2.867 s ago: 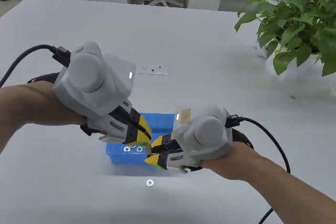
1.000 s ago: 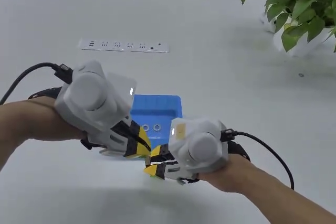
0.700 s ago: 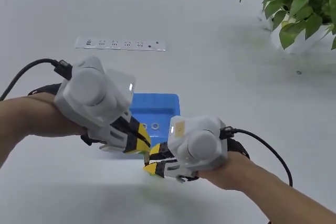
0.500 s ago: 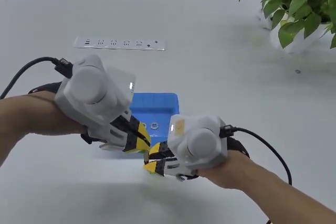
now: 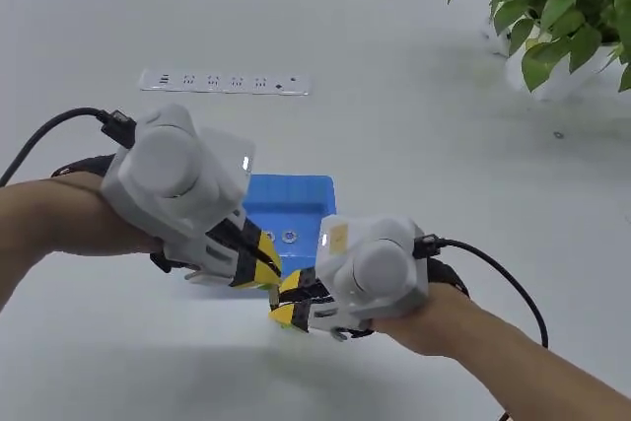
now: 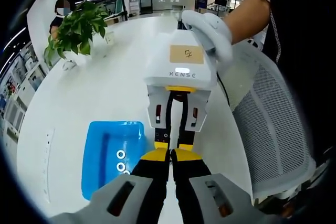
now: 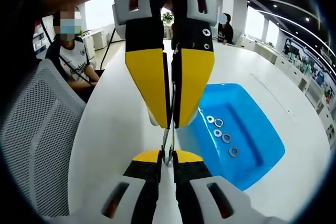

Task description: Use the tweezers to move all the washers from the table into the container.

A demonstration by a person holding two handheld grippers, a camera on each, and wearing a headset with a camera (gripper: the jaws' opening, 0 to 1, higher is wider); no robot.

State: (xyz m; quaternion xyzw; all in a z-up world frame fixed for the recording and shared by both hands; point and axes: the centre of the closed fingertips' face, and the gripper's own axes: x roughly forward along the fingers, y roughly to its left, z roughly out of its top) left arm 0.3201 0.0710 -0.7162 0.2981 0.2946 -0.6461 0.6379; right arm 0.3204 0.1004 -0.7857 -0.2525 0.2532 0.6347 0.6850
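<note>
A: Beside the blue container (image 7: 265, 142), your left gripper (image 7: 169, 124) faced your right gripper (image 7: 168, 159) tip to tip.
B: Both were clamped on the tweezers (image 7: 167, 141); four washers (image 7: 226, 137) lay inside the container alongside.

Your left gripper (image 5: 268, 263) and right gripper (image 5: 286, 301) have rounded light-grey housings and black jaws with yellow tips. A black cable (image 5: 493, 261) leaves each one. The right one bears a tan sticker (image 6: 186, 54) marked "cx", the word XENSE and a small lit strip. A screw (image 7: 206, 32) shows on the left one's grey jaw mount. A dark strap (image 5: 84, 170) crosses your wrist.
</note>
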